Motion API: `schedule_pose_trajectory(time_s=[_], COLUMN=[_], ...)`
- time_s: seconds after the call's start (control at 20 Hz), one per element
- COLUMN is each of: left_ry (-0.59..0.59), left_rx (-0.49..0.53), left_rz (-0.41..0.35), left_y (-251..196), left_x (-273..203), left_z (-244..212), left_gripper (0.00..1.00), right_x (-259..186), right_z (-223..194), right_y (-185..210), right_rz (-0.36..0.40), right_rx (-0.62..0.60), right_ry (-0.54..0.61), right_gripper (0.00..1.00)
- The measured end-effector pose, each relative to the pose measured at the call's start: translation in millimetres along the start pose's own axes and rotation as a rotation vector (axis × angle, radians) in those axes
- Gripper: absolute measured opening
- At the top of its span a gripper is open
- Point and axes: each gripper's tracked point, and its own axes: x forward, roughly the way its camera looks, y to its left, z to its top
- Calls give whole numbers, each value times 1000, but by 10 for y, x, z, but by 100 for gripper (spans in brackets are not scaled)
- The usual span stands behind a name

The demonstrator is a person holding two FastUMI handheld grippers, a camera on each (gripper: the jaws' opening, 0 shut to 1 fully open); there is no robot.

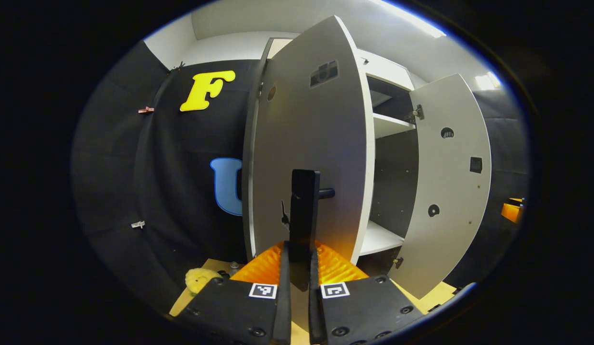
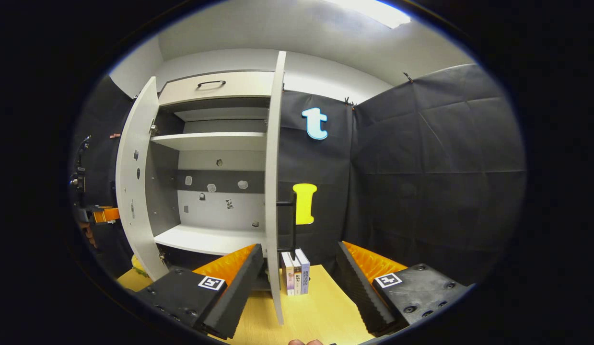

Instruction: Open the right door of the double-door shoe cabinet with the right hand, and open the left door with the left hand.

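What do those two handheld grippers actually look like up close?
Each gripper, left and right, has two blocky bodies with visible screws, each block carrying a small square black-and-white tag. Ribbed surfaces line the fingers. In the right gripper view, the other gripper shows farther off.

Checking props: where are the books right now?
In the right gripper view, the books stand upright on the table, just right of the right door edge.

- We see a staged recording booth: black cloth walls (image 2: 436, 158) clipped up under a white ceiling with strip lights (image 2: 373, 12).
- A white shoe cabinet (image 2: 215, 143) and books (image 2: 296, 273) stand on a light wooden tabletop (image 2: 320, 311).
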Motion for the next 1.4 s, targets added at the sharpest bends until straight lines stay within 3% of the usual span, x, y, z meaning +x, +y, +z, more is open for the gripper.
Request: schedule_pose_trajectory(time_s=[0.6,0.95,1.1,1.2,1.4], left_ry=[-24,-37,-43,-44,-36], left_rx=[-54,-40,-69,-101,-14], left_rz=[-33,31,96,65,93], left_y=[41,276,412,333,482], left_x=[-17,-27,-55,-36,-62], left_z=[29,52,64,61,60], left_gripper=[16,12,7,5,6], right_x=[-50,-41,-24,-8,23], right_z=[-21,-28,-10,-17,-37], right_y=[257,314,324,334,387], right_rz=[20,22,21,24,36], right_rx=[-15,-16,-16,-18,-17], right_ry=[4,4,-5,-3,7], right_gripper=[97,97,97,97,97])
